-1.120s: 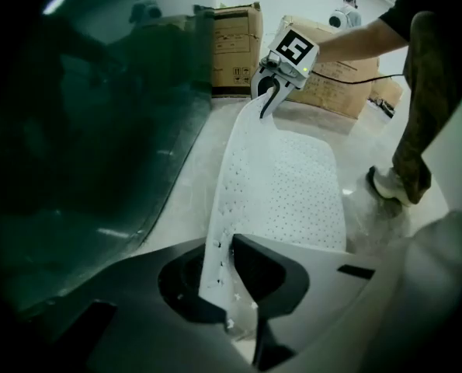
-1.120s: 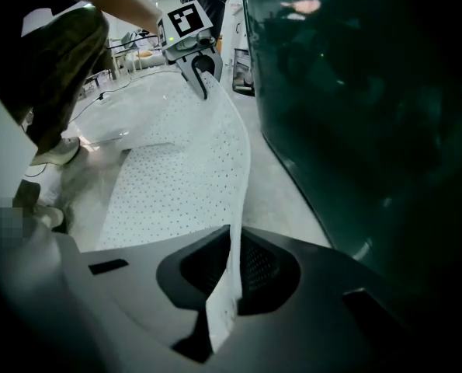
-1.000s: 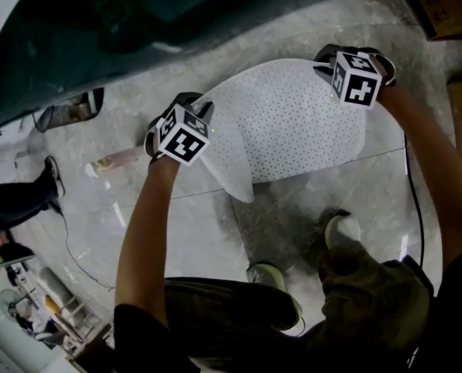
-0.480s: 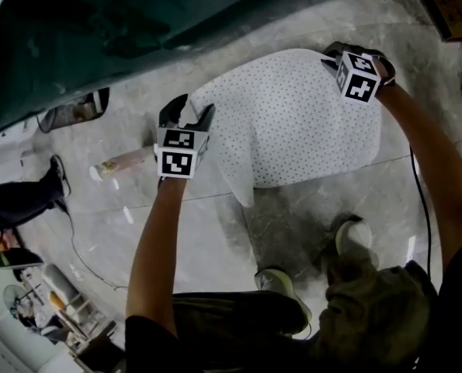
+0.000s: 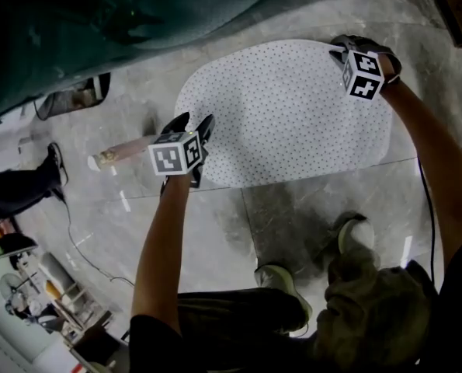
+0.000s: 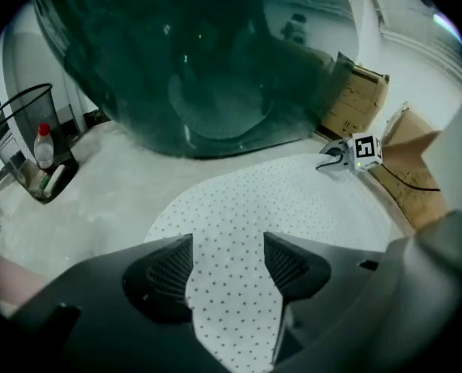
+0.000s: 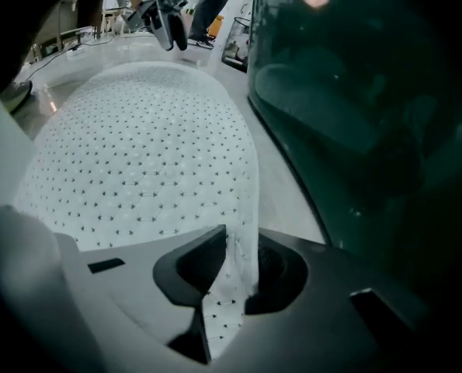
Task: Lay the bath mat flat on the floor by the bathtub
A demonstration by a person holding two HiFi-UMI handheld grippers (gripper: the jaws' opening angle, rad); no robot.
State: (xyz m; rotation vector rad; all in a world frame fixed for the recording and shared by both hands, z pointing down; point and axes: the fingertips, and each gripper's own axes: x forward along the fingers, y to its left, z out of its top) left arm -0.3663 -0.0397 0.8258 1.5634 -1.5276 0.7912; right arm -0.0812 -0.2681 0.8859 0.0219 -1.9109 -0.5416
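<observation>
The white dotted oval bath mat (image 5: 285,115) lies spread on the grey floor beside the dark green bathtub (image 5: 99,22). My left gripper (image 5: 192,124) hovers over the mat's near-left edge. In the left gripper view (image 6: 227,259) its jaws have just been opening and stand wide, with nothing held and the mat (image 6: 277,200) flat below. My right gripper (image 5: 339,50) is at the mat's far-right edge by the tub. In the right gripper view (image 7: 238,274) its jaws have just been opening a little, and a raised fold of the mat (image 7: 137,154) still stands loosely between them.
A pale bottle (image 5: 122,155) lies on the floor left of the mat. A framed mirror (image 5: 71,107) leans by the tub. The person's shoes (image 5: 355,235) are just below the mat. Cardboard boxes (image 6: 359,99) stand beyond its right end, a wire bin (image 6: 29,138) at the left.
The left gripper let go of the mat's left end, rolled and dropped toward the near edge. The hanging flap fell, and the mat now lies flat. The right gripper sank to the floor.
</observation>
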